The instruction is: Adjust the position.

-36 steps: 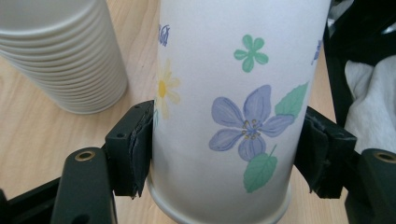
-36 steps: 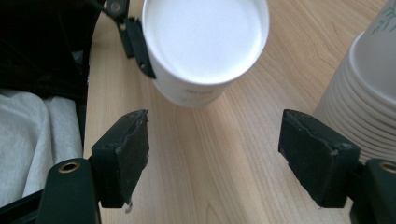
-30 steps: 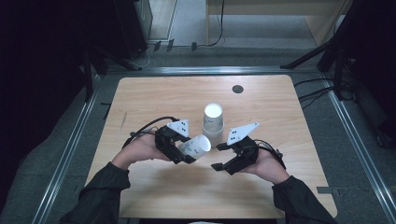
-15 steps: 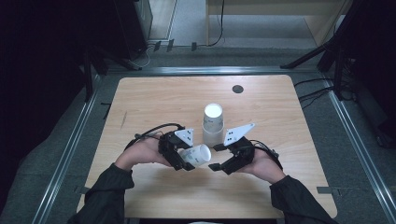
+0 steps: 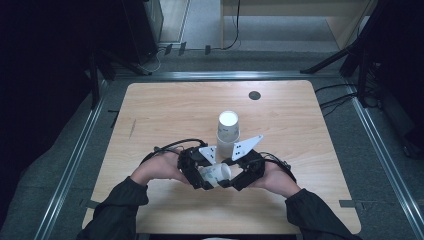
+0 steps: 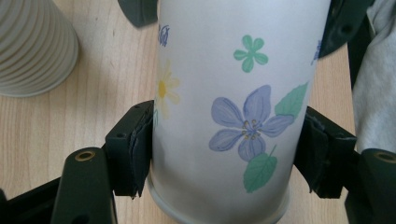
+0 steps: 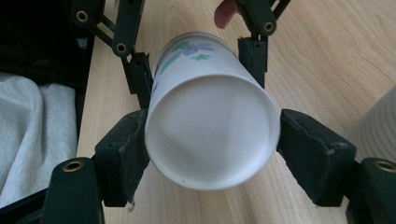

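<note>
A white paper cup (image 5: 215,174) printed with blue and green flowers lies on its side just above the table's front middle. My left gripper (image 5: 200,176) is shut on it near its base, pads pressed to both sides (image 6: 224,154). The cup (image 6: 233,93) runs away from that camera. My right gripper (image 5: 234,177) comes in from the opposite side. In the right gripper view the cup's open mouth (image 7: 210,135) faces the camera. There the right gripper (image 7: 212,149) has a pad touching the rim on each side. The left gripper (image 7: 196,70) holds the far end.
An upside-down stack of ribbed pale cups (image 5: 228,131) stands just behind the grippers, close beside them (image 6: 32,46). A small black disc (image 5: 254,95) lies in the tabletop near the far edge. Metal rails run along both table sides.
Both hands moved together. The right gripper, which stood apart from the cup a second ago, now has its jaws around the cup's mouth. The left still holds the cup.
</note>
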`<state>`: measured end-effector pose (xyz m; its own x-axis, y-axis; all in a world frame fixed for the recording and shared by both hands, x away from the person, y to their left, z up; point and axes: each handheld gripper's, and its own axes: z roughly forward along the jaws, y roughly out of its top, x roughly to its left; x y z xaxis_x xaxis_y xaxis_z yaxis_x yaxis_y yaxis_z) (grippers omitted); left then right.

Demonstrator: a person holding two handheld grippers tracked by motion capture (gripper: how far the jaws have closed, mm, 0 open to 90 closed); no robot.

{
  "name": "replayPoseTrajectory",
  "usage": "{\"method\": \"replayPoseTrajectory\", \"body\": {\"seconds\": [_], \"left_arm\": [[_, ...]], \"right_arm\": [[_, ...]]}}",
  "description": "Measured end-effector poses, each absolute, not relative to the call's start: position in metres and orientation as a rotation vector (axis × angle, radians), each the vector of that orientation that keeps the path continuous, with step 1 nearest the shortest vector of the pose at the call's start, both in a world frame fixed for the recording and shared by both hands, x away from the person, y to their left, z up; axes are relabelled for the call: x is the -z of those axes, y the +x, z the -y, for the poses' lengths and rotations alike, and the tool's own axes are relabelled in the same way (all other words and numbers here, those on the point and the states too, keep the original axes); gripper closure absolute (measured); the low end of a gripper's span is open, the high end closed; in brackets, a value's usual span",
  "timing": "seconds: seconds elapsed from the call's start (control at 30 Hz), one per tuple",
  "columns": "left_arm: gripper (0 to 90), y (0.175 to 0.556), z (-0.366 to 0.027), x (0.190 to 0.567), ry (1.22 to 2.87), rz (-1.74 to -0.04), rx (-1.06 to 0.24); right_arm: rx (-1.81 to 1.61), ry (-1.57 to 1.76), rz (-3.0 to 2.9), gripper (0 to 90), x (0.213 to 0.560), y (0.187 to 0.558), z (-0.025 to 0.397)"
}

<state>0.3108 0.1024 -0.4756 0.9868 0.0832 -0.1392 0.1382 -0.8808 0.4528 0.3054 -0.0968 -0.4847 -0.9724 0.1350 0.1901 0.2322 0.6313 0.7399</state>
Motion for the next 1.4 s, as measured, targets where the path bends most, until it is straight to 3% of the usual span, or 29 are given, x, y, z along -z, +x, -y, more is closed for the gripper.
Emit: {"method": "replayPoseTrajectory", "body": {"seconds": [0.47,0.67,1.4], "left_arm": [[26.7,0.311,-0.104,0.476,2.606,-0.146,0.168],[12.1,0.311,-0.108,0.473,2.565,-0.180,0.145],[10.5,0.311,-0.133,0.473,2.350,-0.325,0.136]], "right_arm": [[1.256,-0.252,2.755,34.1,0.484,0.304,0.090],[1.270,-0.277,2.739,34.0,0.480,0.305,0.096],[1.364,-0.307,2.696,33.9,0.464,0.307,0.113]]}}
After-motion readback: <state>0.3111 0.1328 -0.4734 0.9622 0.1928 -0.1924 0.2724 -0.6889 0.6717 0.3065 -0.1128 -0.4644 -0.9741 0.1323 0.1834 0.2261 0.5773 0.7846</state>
